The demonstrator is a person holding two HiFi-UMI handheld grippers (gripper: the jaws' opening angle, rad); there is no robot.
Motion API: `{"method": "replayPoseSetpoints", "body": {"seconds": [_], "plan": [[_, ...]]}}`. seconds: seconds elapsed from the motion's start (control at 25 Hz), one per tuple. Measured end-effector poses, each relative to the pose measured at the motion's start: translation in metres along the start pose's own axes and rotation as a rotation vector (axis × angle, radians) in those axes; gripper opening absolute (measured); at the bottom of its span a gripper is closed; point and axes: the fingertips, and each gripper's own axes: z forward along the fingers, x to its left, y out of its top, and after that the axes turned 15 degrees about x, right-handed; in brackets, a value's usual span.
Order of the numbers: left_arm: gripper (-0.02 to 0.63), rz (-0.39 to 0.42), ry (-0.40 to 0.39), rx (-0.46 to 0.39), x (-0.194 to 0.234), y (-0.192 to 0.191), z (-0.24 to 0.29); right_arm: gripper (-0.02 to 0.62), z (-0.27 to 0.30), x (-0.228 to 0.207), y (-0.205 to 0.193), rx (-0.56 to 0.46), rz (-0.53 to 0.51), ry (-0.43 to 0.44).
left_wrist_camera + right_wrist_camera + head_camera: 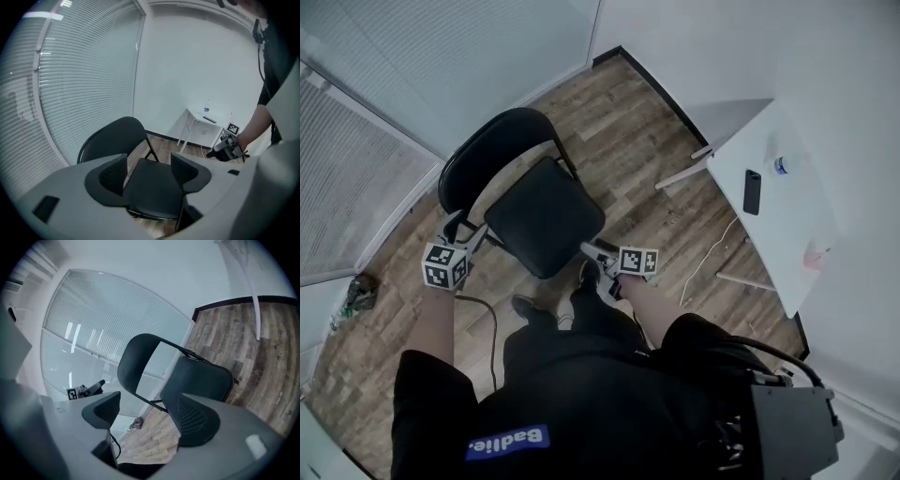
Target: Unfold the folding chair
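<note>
Black chair (544, 217) stands open on wood floor (628, 141), close before me. My left gripper (464, 231) and right gripper (598, 262) wait each side of it, jaws wide, nothing inside. Ready to push if chair wobbles. Job looks done.

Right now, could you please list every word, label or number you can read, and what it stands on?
Blue patch on the shirt: white print, maybe a name tag, unread.
Bottle on the white table: label too small.
Left marker cube and right marker cube: patterns only.
</note>
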Motion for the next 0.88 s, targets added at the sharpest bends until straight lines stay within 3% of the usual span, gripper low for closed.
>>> {"method": "replayPoseSetpoints", "body": {"seconds": [0.28,0.56,0.88], "plan": [[0.275,-0.171,-0.07,-0.125,-0.045,0.008,-0.022,0.364,0.011,0.071,0.003,0.056,-0.168,0.011],[0.275,-0.132,-0.158,-0.183,-0.092,0.021,-0.046,0.362,0.009,0.126,0.009,0.066,-0.3,0.024],[0.275,-0.146,-0.253,-0.265,-0.13,0.038,-0.09,0.345,-0.004,0.179,0.001,0.067,-0.394,0.043]]}}
